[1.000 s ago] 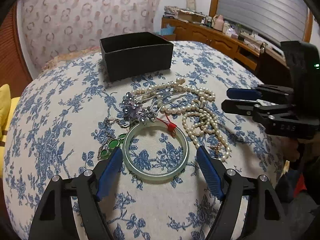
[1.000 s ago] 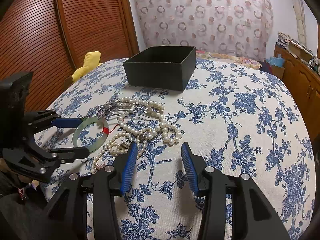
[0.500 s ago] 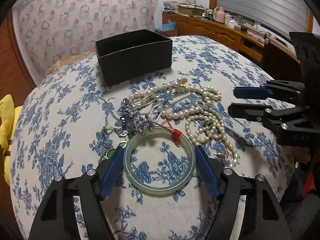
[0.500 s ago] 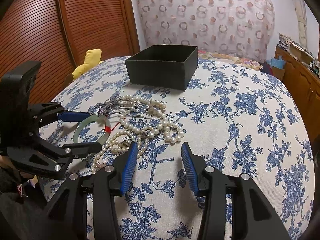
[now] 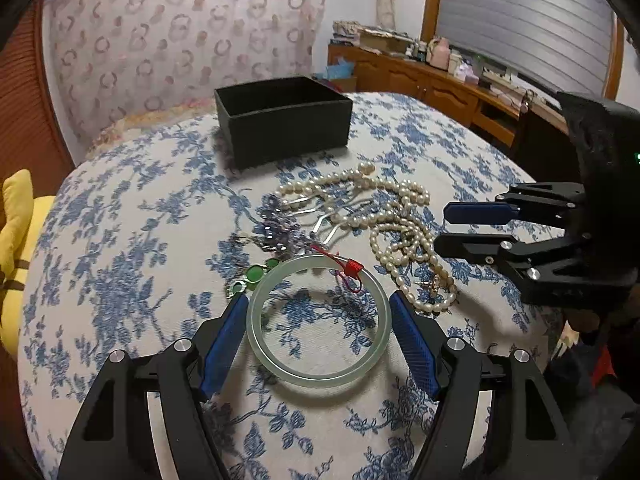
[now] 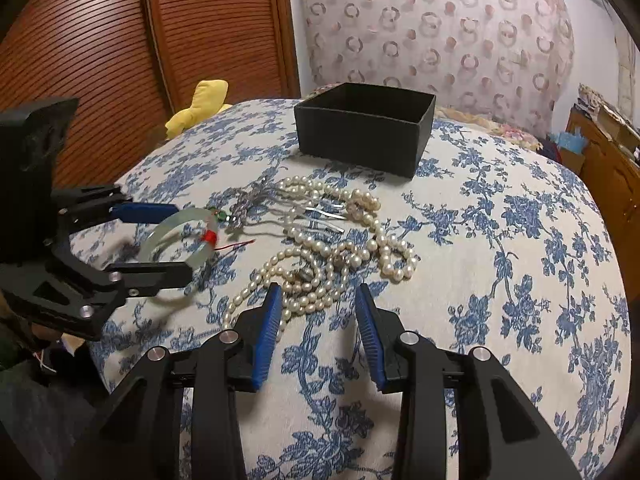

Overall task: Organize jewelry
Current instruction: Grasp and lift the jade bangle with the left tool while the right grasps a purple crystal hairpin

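The black box (image 5: 282, 128) at the far side looks empty. The left claw (image 5: 318, 334) is wide around the green bangle (image 5: 318, 322). The right claw (image 6: 316, 330) is wide by the pearls (image 6: 340, 252).

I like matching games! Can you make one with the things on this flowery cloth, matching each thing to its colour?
Things:
1. box
2. bangle
3. pearls
4. thread on the bangle

Colours:
a. red
b. cream white
c. black
d. pale green

Pairs: 1-c, 2-d, 3-b, 4-a
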A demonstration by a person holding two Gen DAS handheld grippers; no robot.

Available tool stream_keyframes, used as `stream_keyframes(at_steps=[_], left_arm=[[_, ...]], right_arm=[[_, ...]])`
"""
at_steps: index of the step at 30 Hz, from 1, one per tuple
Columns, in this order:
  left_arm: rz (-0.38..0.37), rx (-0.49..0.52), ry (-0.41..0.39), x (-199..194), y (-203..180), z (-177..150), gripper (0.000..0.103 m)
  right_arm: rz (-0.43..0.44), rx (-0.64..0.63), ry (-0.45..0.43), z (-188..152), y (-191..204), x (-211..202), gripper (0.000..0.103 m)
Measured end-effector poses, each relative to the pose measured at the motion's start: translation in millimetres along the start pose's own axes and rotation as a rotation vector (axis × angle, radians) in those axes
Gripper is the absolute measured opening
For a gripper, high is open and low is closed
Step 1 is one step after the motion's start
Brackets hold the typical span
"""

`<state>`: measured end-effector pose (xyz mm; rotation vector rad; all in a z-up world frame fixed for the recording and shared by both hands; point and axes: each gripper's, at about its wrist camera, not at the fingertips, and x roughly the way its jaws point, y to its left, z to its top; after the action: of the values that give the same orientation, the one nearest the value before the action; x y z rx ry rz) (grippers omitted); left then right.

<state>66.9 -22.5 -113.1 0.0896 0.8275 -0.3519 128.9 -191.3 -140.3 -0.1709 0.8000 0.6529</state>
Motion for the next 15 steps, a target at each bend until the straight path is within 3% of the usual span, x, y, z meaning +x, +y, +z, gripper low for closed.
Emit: stream_keyframes(at_steps=[11,15], left_arm=[[0.043,-0.071,-0.069,-27.0,30.1,-0.2,0.069],[0.068,-0.103,-0.085,-33.3,46.9,-0.5,0.069]], right_arm=[[0.065,-0.074,-0.019,33.3,25.1,16.5,0.041],[0.082,-0.109,-0.001,48.6,40.4,33.4,0.046]])
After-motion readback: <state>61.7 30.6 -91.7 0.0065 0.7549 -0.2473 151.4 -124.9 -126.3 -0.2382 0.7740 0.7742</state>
